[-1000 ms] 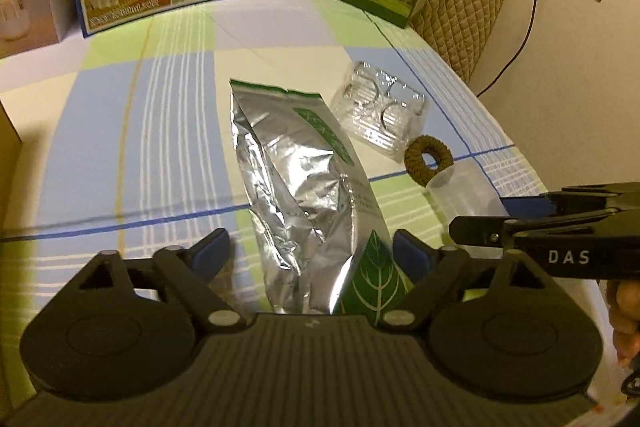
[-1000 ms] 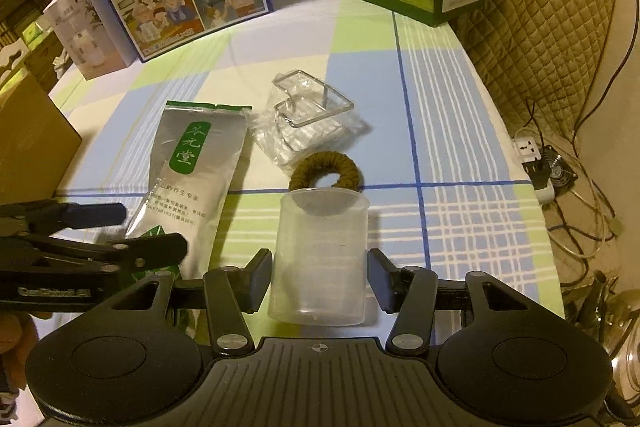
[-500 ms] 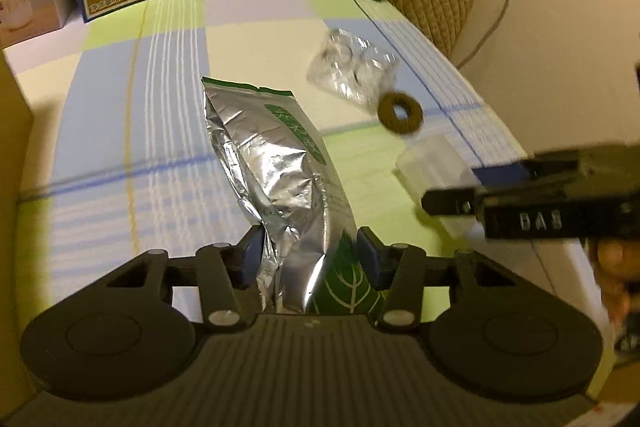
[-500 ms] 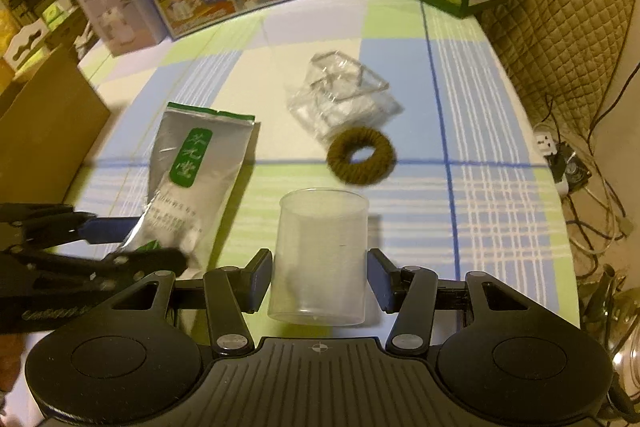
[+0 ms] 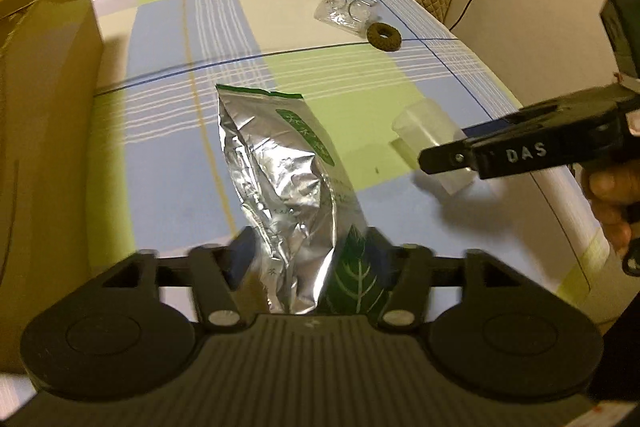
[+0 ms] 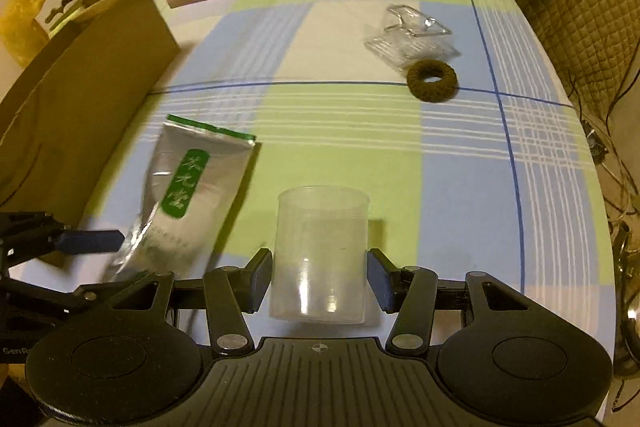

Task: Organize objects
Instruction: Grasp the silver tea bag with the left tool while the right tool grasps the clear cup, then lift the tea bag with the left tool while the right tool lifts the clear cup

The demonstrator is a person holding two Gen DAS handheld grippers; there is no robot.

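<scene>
Left edge: a brown cardboard box (image 5: pixel 44 115) stands on the checked tablecloth (image 5: pixel 168 155). Left gripper (image 5: pixel 308 259): its two fingers are clamped on the lower end of a silver foil pouch (image 5: pixel 280 179) with a green label, raised above the cloth beside the box. Right gripper (image 6: pixel 320 275): pads pressed against both sides of a clear plastic cup (image 6: pixel 320 251), held upright. Far right on the cloth: a crumpled clear plastic tray (image 6: pixel 408 35) touching a brown ring-shaped hair tie (image 6: pixel 432 81).
</scene>
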